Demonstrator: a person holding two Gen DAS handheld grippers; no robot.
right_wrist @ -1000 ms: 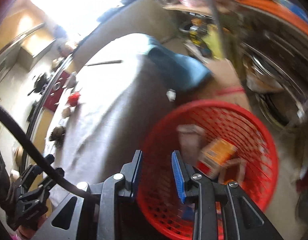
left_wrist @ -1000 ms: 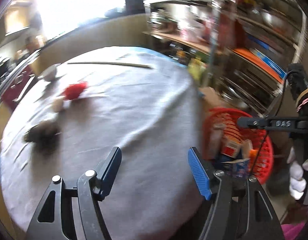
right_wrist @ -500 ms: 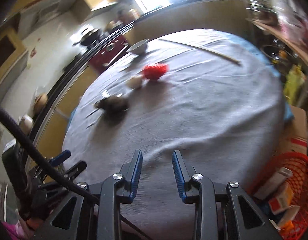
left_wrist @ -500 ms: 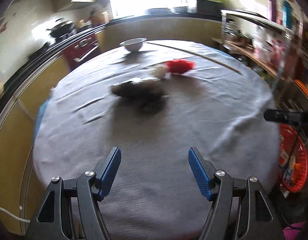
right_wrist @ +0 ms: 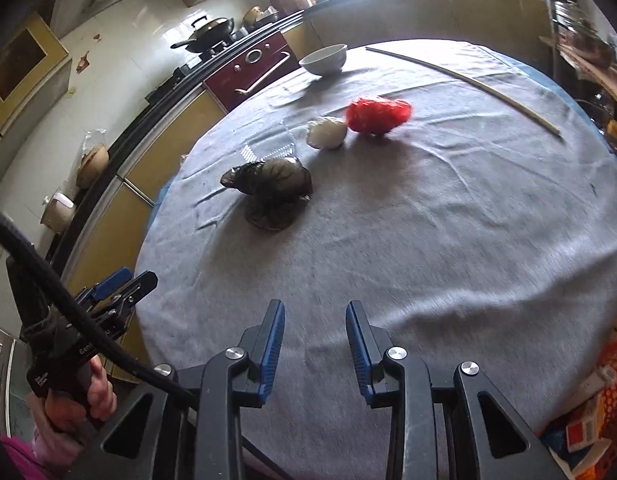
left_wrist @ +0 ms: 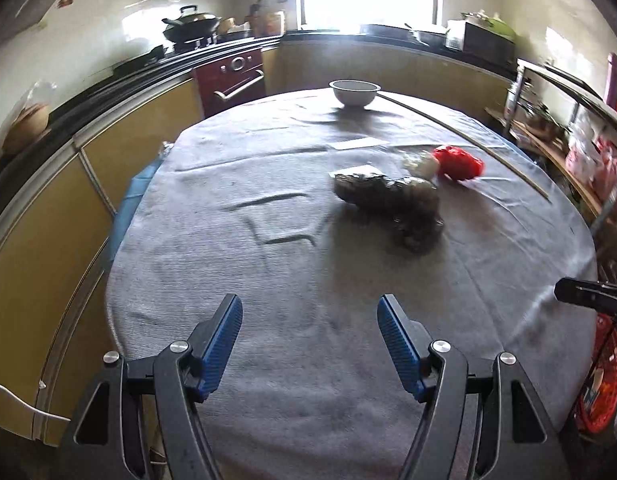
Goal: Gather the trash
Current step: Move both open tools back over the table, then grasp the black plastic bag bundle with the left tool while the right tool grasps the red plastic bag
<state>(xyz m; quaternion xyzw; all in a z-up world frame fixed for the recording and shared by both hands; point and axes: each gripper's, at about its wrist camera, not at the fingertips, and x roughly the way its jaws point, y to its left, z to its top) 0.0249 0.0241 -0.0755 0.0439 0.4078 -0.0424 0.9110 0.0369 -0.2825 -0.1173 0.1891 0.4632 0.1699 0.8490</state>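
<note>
A dark crumpled plastic bag [left_wrist: 392,194] [right_wrist: 270,178] lies mid-table on the grey cloth. Behind it sit a white crumpled wad [left_wrist: 422,165] [right_wrist: 327,132] and a red plastic bag [left_wrist: 458,162] [right_wrist: 377,114]. A clear plastic wrapper [right_wrist: 268,148] lies beside the dark bag. My left gripper [left_wrist: 310,334] is open and empty above the table's near edge. My right gripper [right_wrist: 315,338] is open and empty, also over the near edge. A red mesh basket [left_wrist: 600,384] [right_wrist: 600,412] with cartons stands on the floor at the right.
A white bowl [left_wrist: 353,92] [right_wrist: 323,59] and a long thin stick [left_wrist: 468,138] [right_wrist: 464,80] lie at the table's far side. A flat white card [left_wrist: 358,144] lies nearby. Kitchen counters and a red oven [left_wrist: 232,78] run behind; shelves [left_wrist: 580,120] stand right.
Both grippers swung left, from over the red basket to facing the table. The trash on the cloth is now ahead of both. Both jaws stay open.
</note>
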